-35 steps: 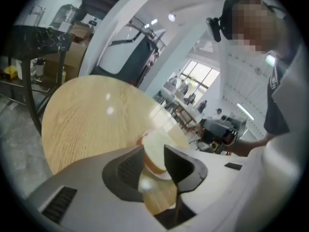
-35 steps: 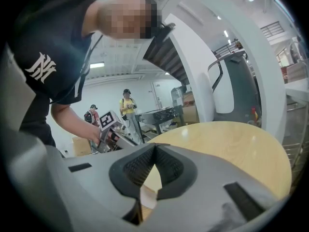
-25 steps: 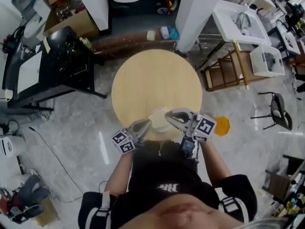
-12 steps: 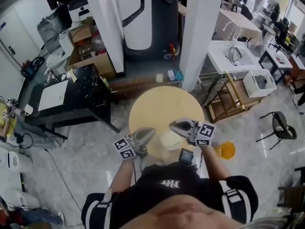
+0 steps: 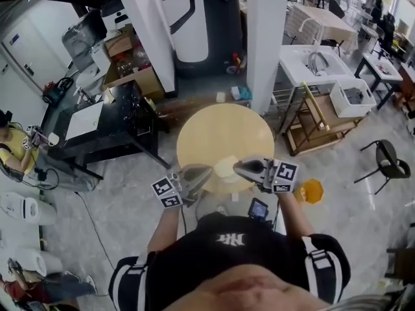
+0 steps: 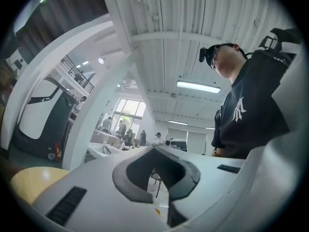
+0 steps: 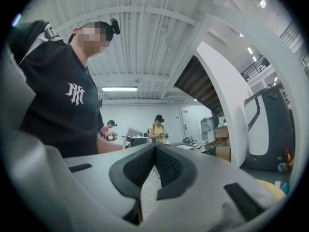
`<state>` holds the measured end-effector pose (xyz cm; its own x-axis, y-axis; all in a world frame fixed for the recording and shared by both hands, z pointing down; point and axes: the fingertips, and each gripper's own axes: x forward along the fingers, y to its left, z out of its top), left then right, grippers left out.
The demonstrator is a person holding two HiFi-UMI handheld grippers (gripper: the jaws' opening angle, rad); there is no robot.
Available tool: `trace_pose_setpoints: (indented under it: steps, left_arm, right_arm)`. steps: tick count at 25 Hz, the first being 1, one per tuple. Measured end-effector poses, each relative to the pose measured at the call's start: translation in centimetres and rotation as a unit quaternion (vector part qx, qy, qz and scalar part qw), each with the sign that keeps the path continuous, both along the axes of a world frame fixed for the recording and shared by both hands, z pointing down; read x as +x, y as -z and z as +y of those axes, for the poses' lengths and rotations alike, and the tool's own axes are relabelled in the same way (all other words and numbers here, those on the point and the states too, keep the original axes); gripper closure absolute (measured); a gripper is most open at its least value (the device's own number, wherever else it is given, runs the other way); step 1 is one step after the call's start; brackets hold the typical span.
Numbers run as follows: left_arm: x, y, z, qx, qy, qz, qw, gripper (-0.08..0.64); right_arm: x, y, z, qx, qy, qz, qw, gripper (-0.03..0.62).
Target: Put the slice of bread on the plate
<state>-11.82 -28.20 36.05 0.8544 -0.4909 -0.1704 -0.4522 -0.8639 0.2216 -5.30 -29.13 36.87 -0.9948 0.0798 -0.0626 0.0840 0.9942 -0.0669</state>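
Table (image 5: 214, 128) holds plate (image 5: 225, 168); head view only.

Bright, even indoor light from ceiling strip light (image 6: 198, 86) and windows (image 6: 126, 115). Gripper views: heavy fisheye, black vignetted corners. Head view fairly sharp.

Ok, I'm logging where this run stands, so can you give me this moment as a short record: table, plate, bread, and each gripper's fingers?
table: round, light wood
plate: pale, at the table's lower edge in the head view
bread: cannot be told apart from the plate at this size
left gripper: fingers shut, nothing between them
right gripper: fingers shut, nothing between them
placement: in the head view, one gripper on either side of the plate
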Motion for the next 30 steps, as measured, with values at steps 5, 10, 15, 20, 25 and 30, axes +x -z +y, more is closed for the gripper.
trace_pose_setpoints:
  steps: [5, 10, 15, 20, 25, 30]
  left_arm:
    - [5.0, -0.6, 5.7, -0.029, -0.031, 0.015, 0.9990, 0.549]
    - [7.5, -2.7, 11.7, -0.061, -0.050, 0.001, 0.9969, 0.549]
    - [9.5, -3.0, 15.0, -0.057, -0.068, -0.043, 0.9951, 0.549]
    - [10.2, -1.2, 17.9, -0.022, -0.110, -0.035, 0.9931, 0.549]
    - [9.4, -0.6, 24.0, -0.004, -0.141, -0.021, 0.9898, 0.549]
    - [6.4, -3.9, 30.8, -0.039, -0.124, 0.011, 0.9914, 0.549]
  right_arm:
    - [4.8, -0.8, 5.4, -0.025, -0.013, -0.015, 0.999, 0.591]
    - [6.8, -4.3, 10.6, -0.056, -0.014, 0.009, 0.998, 0.591]
    - [9.3, -3.4, 13.8, -0.062, -0.019, -0.022, 0.998, 0.591]
    - [10.3, -0.7, 16.9, -0.027, -0.043, -0.031, 0.998, 0.591]
    - [8.4, 0.1, 23.8, -0.029, -0.034, -0.037, 0.998, 0.591]
    - [5.3, -3.8, 29.0, -0.080, -0.080, 0.024, 0.993, 0.591]
